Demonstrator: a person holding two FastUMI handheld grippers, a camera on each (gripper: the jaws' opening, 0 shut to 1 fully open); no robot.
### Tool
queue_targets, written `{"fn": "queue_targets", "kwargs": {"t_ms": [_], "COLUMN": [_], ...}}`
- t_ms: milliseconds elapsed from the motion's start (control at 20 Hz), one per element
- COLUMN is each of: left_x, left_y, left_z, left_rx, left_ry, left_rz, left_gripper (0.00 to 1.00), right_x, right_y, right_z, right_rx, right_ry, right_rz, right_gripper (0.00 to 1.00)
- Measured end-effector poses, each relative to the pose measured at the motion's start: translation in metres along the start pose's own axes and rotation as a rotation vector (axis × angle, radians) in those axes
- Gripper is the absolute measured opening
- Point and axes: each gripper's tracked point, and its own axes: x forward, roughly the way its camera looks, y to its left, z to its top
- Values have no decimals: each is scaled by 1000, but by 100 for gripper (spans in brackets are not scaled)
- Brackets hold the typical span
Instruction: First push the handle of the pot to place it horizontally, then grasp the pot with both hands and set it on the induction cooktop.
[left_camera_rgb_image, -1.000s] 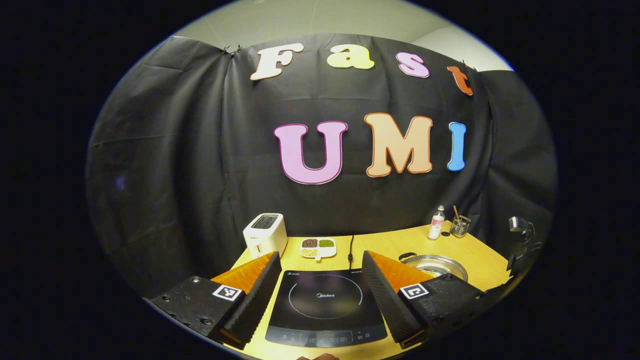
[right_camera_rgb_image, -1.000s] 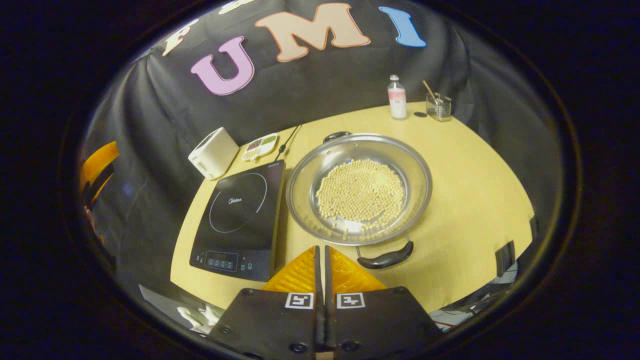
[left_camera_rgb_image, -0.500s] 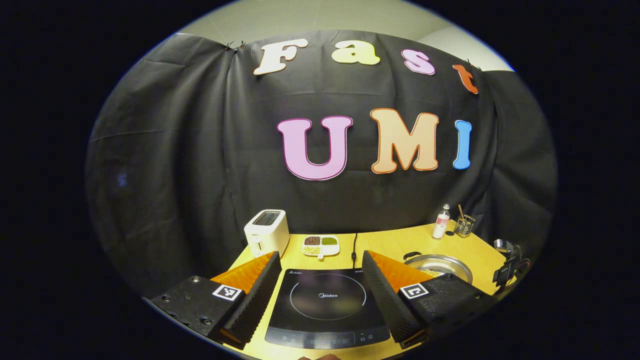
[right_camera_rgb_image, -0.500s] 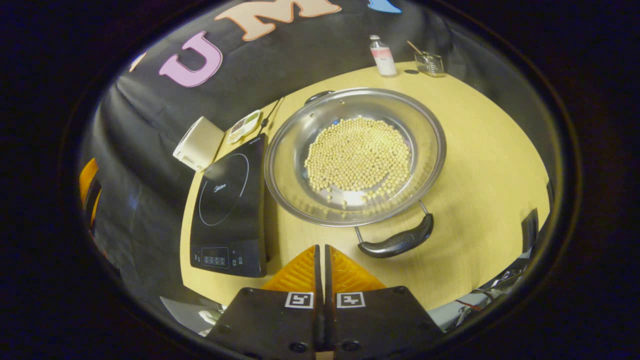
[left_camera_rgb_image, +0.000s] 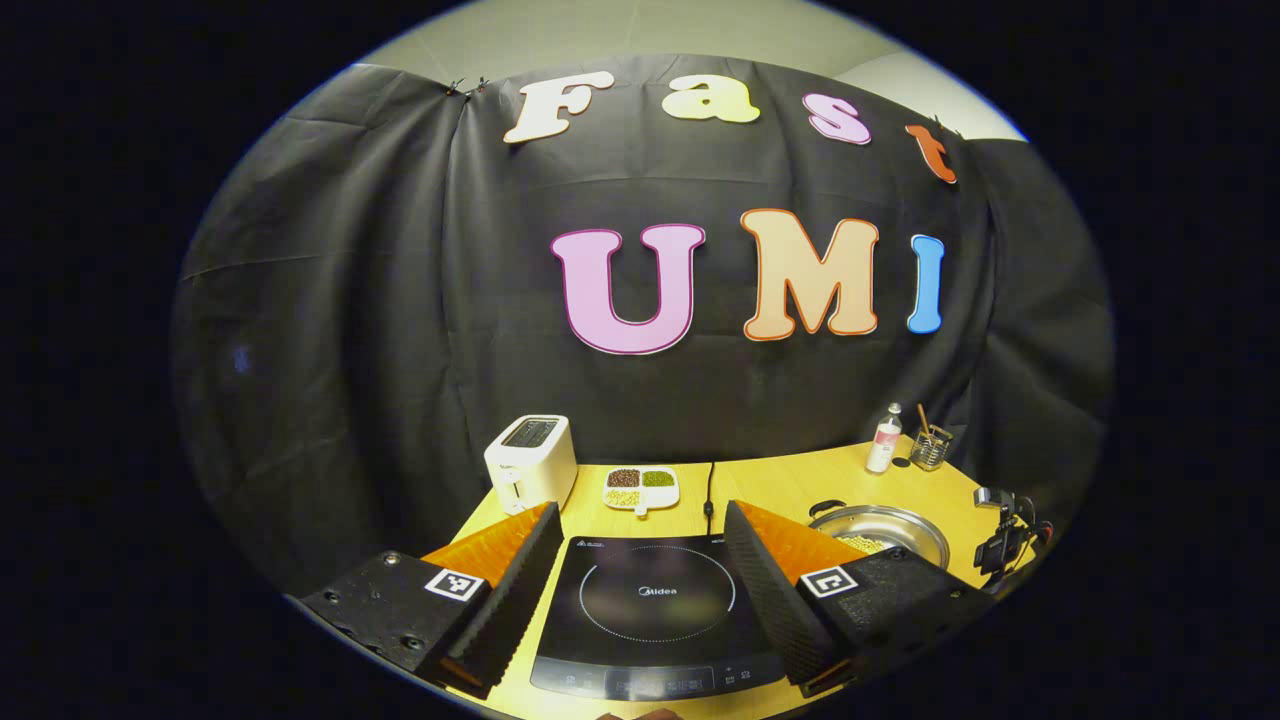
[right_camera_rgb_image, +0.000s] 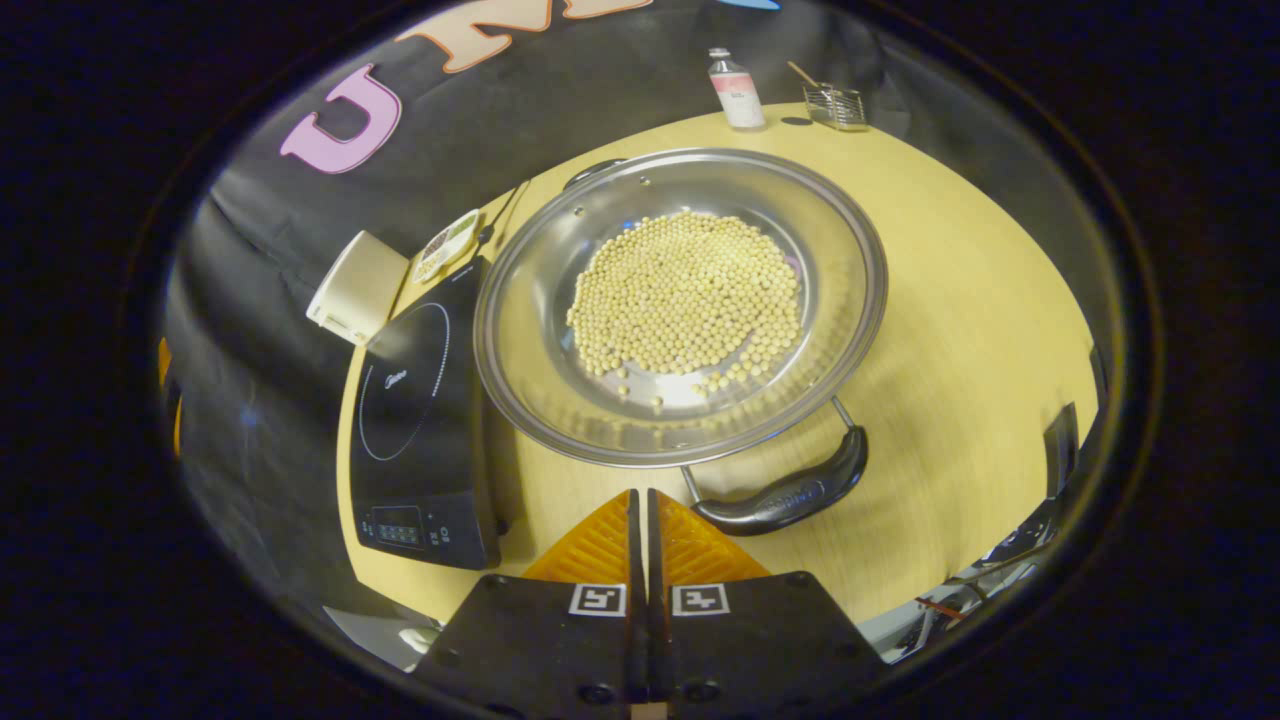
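A shiny metal pot (right_camera_rgb_image: 540, 370) full of pale beans sits on the wooden table, right of the black induction cooktop (right_camera_rgb_image: 415, 400). Its near black handle (right_camera_rgb_image: 785, 490) points toward me, slightly to the right; the far handle (right_camera_rgb_image: 592, 172) lies at the back rim. My right gripper (right_camera_rgb_image: 640, 495) is shut with nothing in it, tips just left of the near handle and close above the table. In the left gripper view the left gripper (left_camera_rgb_image: 640, 530) stands open over the cooktop (left_camera_rgb_image: 655, 600), with the pot (left_camera_rgb_image: 880, 527) off to the right.
A white toaster (left_camera_rgb_image: 530, 462) and a divided dish of beans (left_camera_rgb_image: 640, 488) stand behind the cooktop, its cord (left_camera_rgb_image: 709, 490) running back. A small bottle (right_camera_rgb_image: 735, 88) and a glass holder (right_camera_rgb_image: 832, 105) sit at the far right corner. The table's front edge is close.
The right gripper has come down and forward toward the pot's near handle, so the pot looks larger. The left gripper has barely shifted and remains open.
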Motion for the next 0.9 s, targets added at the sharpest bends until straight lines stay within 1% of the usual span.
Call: {"fn": "queue_targets", "kwargs": {"t_ms": [150, 300, 550, 600, 650, 700, 750, 800, 900], "left_x": [2, 3, 6, 7, 8, 9, 10, 12, 14], "left_y": [1, 1, -1, -1, -1, -2, -3, -4, -4], "left_z": [-3, -6, -9, -9, -10, -11, -12, -13, -14], "left_rx": [-4, -12, -21, -23, -23, -21, -16, -11, 4], "left_ry": [7, 16, 19, 20, 23, 28, 34, 41, 54], "left_rz": [1, -5, -13, -14, -17, -19, -21, -24, -23], "left_gripper": [99, 99, 100, 99, 99, 100, 100, 99, 100], "right_x": [-2, -2, -7, -7, -8, -8, -9, -9, -7], "right_y": [-17, -30, -59, -64, -70, -76, -83, -88, -97], "right_z": [4, 8, 28, 33, 41, 43, 45, 48, 56], "right_rx": [-10, 5, 37, 44, 46, 42, 33, 27, 26], "right_ry": [-4, -17, -51, -58, -67, -64, -63, -61, -54], "right_rz": [-48, -86, -145, -154, -164, -181, -198, -215, -231], "right_gripper": [3, 3, 3, 0, 3, 3, 0, 2, 3]}}
